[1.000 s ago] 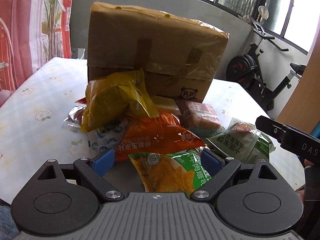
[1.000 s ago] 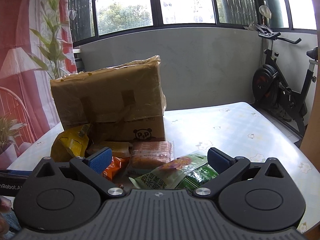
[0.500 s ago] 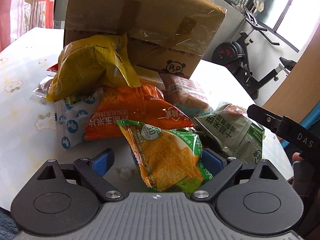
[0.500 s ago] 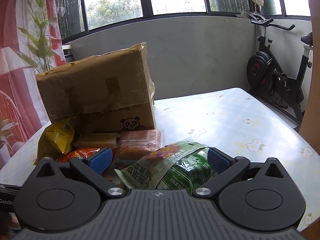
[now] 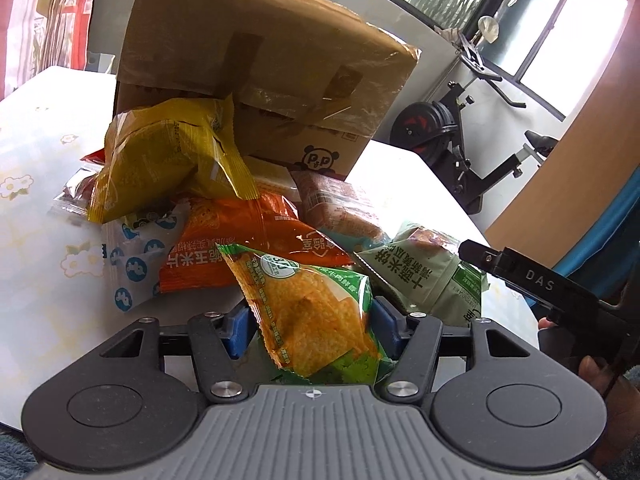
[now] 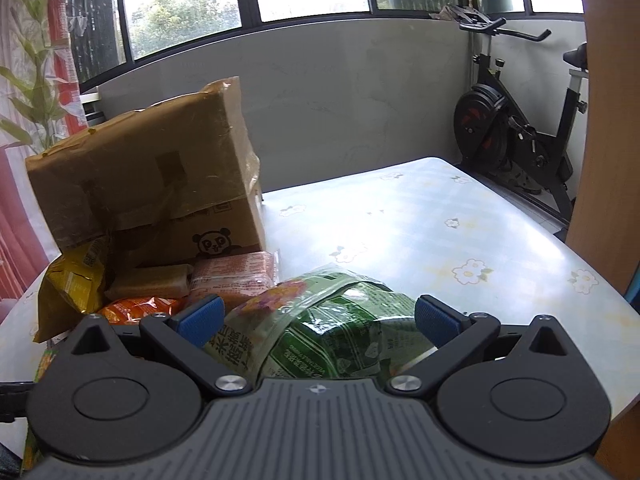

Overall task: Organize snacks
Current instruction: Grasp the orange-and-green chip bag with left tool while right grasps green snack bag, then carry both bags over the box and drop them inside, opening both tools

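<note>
Left gripper: jaws closing around the green-and-orange chip bag; both blue pads sit right at the bag's crinkled sides, and the lower half of the bag lies between them
Right gripper: jaws spread wide on either side of the pale green rice-cracker bag; the blue pads stand clear of the wrapper, so nothing is clamped
Table: pale cloth with a small flower print; the snacks are heaped toward its left side in the right wrist view, and the right half is bare cloth
Cardboard box: brown, taped, with a panda mark low on its front; it stands behind the heap, farther from the near edge of the table than any bag
Yellow bag: puffed, leaning against the front of the box on top of the heap
Orange bag: lies flat under the yellow bag, just behind the chip bag
White-and-blue wrapper: at the left edge of the heap, touching the orange bag
Pink-brown packet: in front of the box's right corner, between the orange bag and the rice-cracker bag
Exercise bike: on the floor beyond the table's far right corner
Person's hand: only fingers show at the right edge of the left wrist view, under the other gripper's black body
</note>
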